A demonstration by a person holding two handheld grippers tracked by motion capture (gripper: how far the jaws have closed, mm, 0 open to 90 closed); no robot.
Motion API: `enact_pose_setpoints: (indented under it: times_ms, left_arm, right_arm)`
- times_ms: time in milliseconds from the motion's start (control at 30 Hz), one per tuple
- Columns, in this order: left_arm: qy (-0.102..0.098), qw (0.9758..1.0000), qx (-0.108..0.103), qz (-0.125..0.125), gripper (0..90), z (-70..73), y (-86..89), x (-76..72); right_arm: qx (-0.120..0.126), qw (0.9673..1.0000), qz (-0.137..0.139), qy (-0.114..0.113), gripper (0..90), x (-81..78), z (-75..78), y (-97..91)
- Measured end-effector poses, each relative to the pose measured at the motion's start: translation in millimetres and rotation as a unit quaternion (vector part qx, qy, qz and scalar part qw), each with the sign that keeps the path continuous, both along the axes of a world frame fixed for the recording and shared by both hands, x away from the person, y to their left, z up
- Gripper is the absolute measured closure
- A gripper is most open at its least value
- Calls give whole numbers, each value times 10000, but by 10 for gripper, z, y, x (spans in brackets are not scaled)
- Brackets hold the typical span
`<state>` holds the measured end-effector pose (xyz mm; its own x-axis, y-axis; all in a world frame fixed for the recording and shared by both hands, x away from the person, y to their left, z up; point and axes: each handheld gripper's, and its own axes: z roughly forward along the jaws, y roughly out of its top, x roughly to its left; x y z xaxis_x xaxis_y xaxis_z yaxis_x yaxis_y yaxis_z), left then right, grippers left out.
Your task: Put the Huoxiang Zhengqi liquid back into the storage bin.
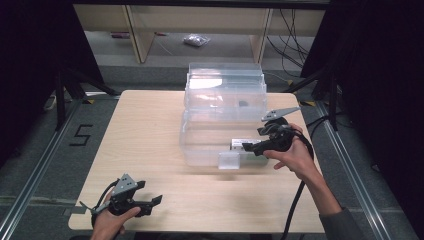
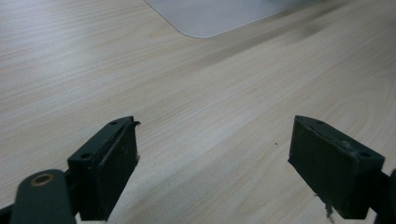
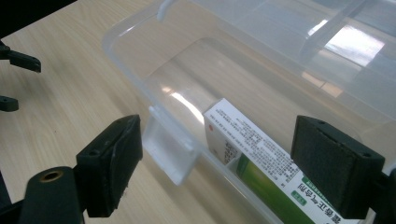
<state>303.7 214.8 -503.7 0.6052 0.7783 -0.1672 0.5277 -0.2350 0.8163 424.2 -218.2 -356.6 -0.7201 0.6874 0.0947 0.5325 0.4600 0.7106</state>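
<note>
— Table: pale wood, fine straight grain.
— And on the table, the bin?
— Clear, colourless plastic, with white glare on the far wall.
— Inside the bin, the box?
— White with small dark print, a green band along one side, a red mark near the corner.
— Left gripper, at the table's near edge?
— Black jaws, grey plate on top.
— Right gripper, by the bin?
— Black too, grey plate, black cable.
— Floor beyond the table?
— Grey, black "5" marked left of the table.

A lab-like recording space: black curtains, floor rails, loose cables, taped floor number.
</note>
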Motion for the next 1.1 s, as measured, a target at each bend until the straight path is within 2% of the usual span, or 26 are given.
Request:
enact_pose_setpoints:
  times_ms: [100, 133, 167, 233, 267, 300, 333, 367, 433, 500, 533, 600, 633, 667, 700, 733, 767, 800, 833, 867, 900, 933, 967, 1067, 1100]
  left_arm:
    - [8, 10000, 35, -51, 149, -1, 5, 6]
    - [0, 10000, 12, -33, 149, -2, 0, 6]
    - [7, 10000, 41, -52, 149, -1, 4, 7]
    - [10, 10000, 34, -51, 149, -4, 3, 7]
    - [9, 10000, 35, -53, 149, -5, 1, 6]
    - [0, 10000, 40, -51, 149, -2, 0, 5]
    - [-6, 10000, -24, -31, 149, -3, -9, 3]
    - [-10, 10000, 70, -46, 149, 4, 5, 2]
    - [-8, 10000, 37, -30, 149, 2, 2, 3]
    - [-2, 10000, -18, -6, 149, -3, -1, 3]
    - [-9, 10000, 17, -9, 149, 0, 0, 1]
    - [-6, 10000, 19, -16, 149, -1, -3, 0]
    - [-6, 10000, -2, -38, 149, -4, -5, 4]
    - [-6, 10000, 43, -47, 149, 1, 0, 2]
    - [-9, 10000, 79, -59, 149, 5, 5, 0]
    - [-17, 10000, 33, -36, 149, 4, 0, -1]
    - [-12, 10000, 41, -36, 149, 4, 4, -2]
    - [-10, 10000, 44, -39, 149, 3, 4, -1]
    - [-33, 10000, 31, -35, 149, -2, 3, 0]
    - [-45, 10000, 12, -33, 149, -5, 1, 1]
    - [-10, 10000, 46, -34, 149, 3, 3, -1]
    - [-12, 10000, 42, -29, 149, 4, 3, -1]
    - [-10, 10000, 46, -29, 149, 3, 2, 0]
    - [-7, 10000, -2, -31, 149, -5, -6, 4]
    - [-9, 10000, -1, -34, 149, -4, -7, 3]
  right_arm:
    - [97, 9999, -65, 80, 166, -64, -6, 3]
    - [92, 9999, 24, 47, 166, -67, -15, -8]
    - [93, 10000, -8, -7, 166, -87, -21, -9]
    - [130, 9999, -49, 46, 166, -123, -14, -13]
    - [181, 9997, -56, -180, 165, -124, -39, -14]
    - [126, 9999, -62, -19, 165, -153, -11, -29]
    - [155, 9999, -15, -64, 165, -164, -19, -32]
    - [163, 9998, -98, -46, 164, -190, -16, -31]
    - [180, 9998, -79, -23, 164, -223, -19, -32]
    - [195, 9997, -29, -148, 164, -249, -47, -33]
    - [185, 9997, -114, -112, 164, -270, -52, -27]
    - [248, 9996, -69, -81, 164, -293, -79, -26]
    - [268, 9994, -108, -196, 164, -300, -100, -22]
    - [228, 9997, -89, -55, 164, -320, -95, -27]
    - [181, 9997, -87, -128, 165, -323, -111, -32]
    - [236, 9995, -111, -170, 165, -324, -133, -26]
    - [162, 9996, -62, -210, 164, -323, -139, -36]
    - [201, 9996, -185, -105, 165, -350, -141, -34]
    - [215, 9994, -148, -219, 165, -340, -156, -42]
    - [193, 9995, -187, -161, 164, -352, -159, -47]
    - [230, 9994, -107, -249, 164, -343, -187, -48]
    - [185, 9995, -173, -204, 164, -356, -189, -53]
    - [171, 9994, -163, -264, 164, -360, -205, -54]
    - [182, 9995, -140, -220, 164, -377, -234, -65]
    - [200, 9993, -243, -199, 164, -399, -251, -58]
